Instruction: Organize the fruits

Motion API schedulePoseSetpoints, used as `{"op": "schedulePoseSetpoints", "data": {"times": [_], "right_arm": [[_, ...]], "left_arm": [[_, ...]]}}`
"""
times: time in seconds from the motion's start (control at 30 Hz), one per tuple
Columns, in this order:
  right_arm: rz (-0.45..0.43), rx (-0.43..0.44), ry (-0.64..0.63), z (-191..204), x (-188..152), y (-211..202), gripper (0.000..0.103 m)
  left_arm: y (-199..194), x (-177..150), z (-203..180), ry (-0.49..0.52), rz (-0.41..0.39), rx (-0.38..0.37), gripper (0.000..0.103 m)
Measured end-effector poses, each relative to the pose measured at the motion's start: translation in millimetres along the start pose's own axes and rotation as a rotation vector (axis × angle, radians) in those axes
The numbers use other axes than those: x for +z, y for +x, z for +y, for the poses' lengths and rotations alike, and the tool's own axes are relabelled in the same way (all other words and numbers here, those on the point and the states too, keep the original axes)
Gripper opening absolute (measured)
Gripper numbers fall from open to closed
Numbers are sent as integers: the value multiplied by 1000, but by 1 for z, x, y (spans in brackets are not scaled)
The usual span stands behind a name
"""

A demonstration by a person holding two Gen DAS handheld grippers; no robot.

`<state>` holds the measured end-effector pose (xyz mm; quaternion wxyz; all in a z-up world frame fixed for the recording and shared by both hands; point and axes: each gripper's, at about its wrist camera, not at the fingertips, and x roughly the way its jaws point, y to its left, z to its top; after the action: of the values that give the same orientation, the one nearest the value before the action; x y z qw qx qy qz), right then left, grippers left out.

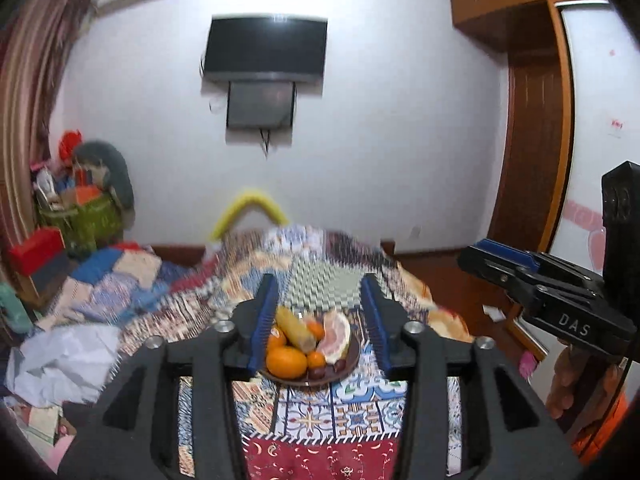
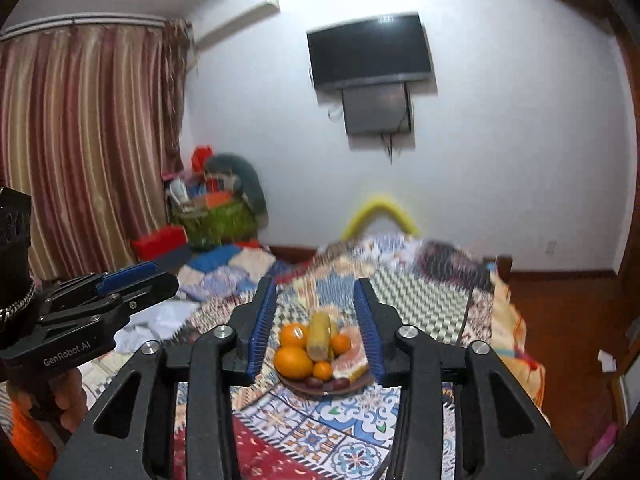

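Both grippers, left gripper [image 1: 320, 316] and right gripper [image 2: 316, 320], part-open and empty, hover short of the fruit plate [image 1: 352, 354] straight ahead on the bed.

A dark round plate [image 2: 362, 383] on the patchwork-quilted bed [image 2: 432, 296] holds oranges [image 2: 293, 362], a yellow corn cob [image 2: 319, 336] between them, a cut pomelo wedge [image 2: 350, 358] rightward and dark dates [image 2: 325, 383] in front.

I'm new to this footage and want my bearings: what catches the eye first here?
A brown plate piled with oranges, a yellow corn cob and a pink pomelo wedge sits on a busy patchwork cloth, framed between blue-padded fingers. Behind, a dark television hangs on the white wall.
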<state>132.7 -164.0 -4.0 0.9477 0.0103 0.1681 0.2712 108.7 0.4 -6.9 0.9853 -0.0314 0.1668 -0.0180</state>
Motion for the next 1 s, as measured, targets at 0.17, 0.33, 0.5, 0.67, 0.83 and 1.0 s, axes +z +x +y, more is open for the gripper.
{"op": "schedulePoseSetpoints", "data": {"times": [0.17,0.33,0.5,0.67,0.83,1.0], "right_arm": [[-78,-24,-18,16,7,-28,65],[-126,-65,-32,26,5,-41,88],[-144,-86,-9,27,1,-42,103],[-148,-104,-8,31,-7,-53,103],[-151,-105,-6,30,-8,-56,103],[-153,-110,-12,32,-10,-61,103]], "left_arm": [[-38,7,-5,8,-85,16,62],[-62,8,-6,13,-131,34,73],[-72,6,-6,15,-152,44,87],[-78,2,-10,18,-156,49,94],[-81,-1,-11,16,-155,48,99],[-81,-3,-10,-1,-151,46,101]]}}
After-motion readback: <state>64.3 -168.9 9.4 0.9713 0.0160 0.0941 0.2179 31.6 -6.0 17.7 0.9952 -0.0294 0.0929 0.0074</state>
